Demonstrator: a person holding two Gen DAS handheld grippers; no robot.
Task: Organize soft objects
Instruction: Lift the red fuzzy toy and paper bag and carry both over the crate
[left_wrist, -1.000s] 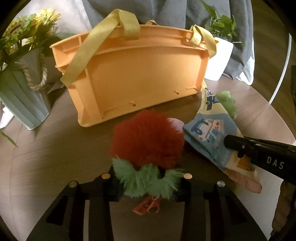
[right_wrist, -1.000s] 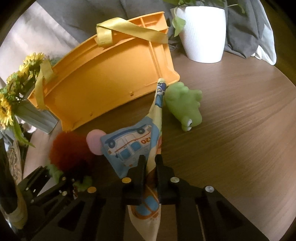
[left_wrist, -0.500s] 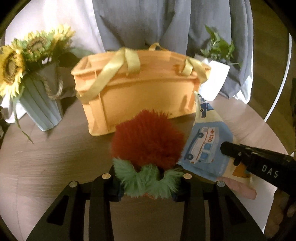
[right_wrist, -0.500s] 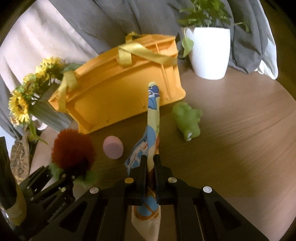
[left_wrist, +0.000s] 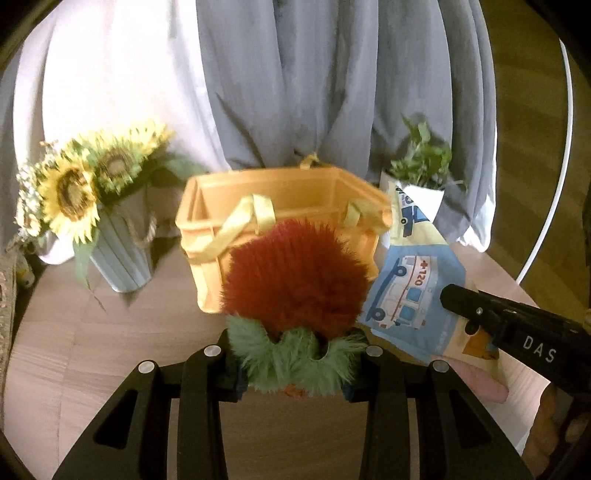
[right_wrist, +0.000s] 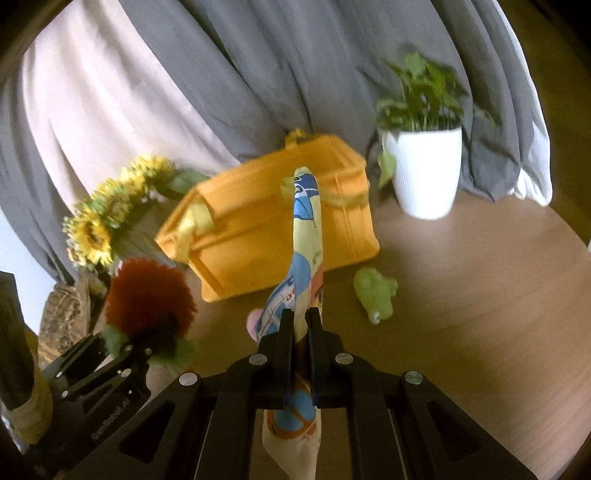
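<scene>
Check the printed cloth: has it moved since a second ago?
Yes. The printed cloth, clamped in the right gripper, has lifted off the table toward the orange basket.

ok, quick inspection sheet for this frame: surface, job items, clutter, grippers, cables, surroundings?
Surface: round wooden table, otherwise bare.
Job's things: orange crate upright, open top, yellow straps; red-green pompom and printed cloth both held off the table; green plush and pink ball lie on the table in front of the crate.
Clutter: sunflower vase left of the crate, white plant pot to its right.
Grippers: left gripper shut on the pompom; right gripper shut on the cloth.
Cables: nothing seen.
Surroundings: grey and white curtains behind the table.
</scene>
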